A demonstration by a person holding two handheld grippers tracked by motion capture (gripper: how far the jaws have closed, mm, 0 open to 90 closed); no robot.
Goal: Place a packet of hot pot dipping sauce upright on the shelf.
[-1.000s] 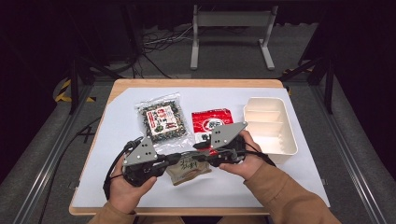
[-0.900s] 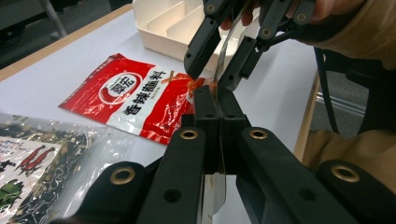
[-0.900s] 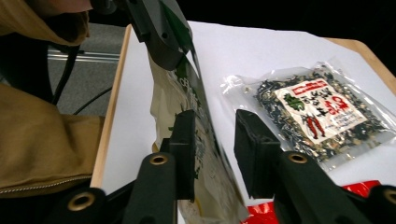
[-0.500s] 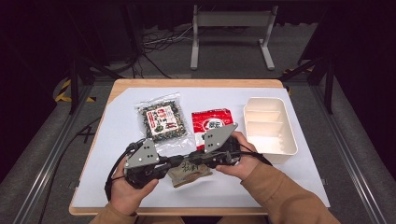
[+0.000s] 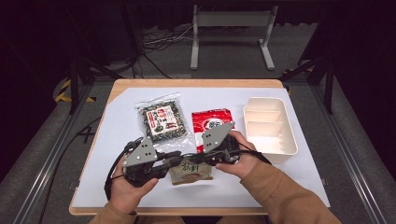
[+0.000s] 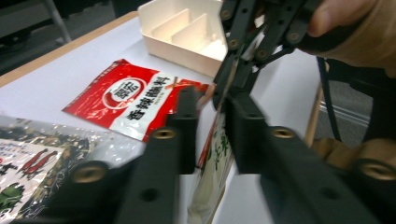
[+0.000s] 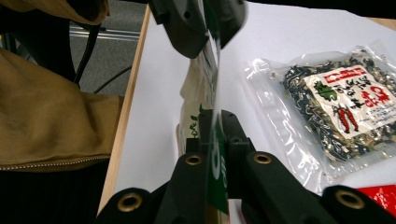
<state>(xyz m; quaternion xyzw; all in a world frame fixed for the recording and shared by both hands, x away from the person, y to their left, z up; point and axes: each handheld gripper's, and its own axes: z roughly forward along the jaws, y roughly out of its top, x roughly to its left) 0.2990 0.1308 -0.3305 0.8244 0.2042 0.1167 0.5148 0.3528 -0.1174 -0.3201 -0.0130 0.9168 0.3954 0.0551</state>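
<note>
A small green-and-white packet [image 5: 191, 172] is held on edge near the table's front, between both hands. My right gripper [image 5: 195, 158] comes from the right, and its jaws have just been closing. In the right gripper view, the right gripper [image 7: 217, 119] is shut on the packet's thin edge [image 7: 215, 154]. My left gripper [image 5: 179, 161] faces it from the left, and its jaws have just been opening. In the left gripper view, the left gripper [image 6: 212, 100] stands open with a gap, and the packet [image 6: 214, 163] stands between the jaws.
A clear bag of dried spice mix [image 5: 161, 121] and a red sachet [image 5: 212, 122] lie flat behind the hands. A white divided tray [image 5: 271, 128] stands at the right. A white sheet [image 5: 289, 182] covers the wooden table, whose front edge is just under my forearms.
Both hands have stayed over the packet at the table's front. The right gripper's grey plate has shifted slightly left, toward the left gripper.
</note>
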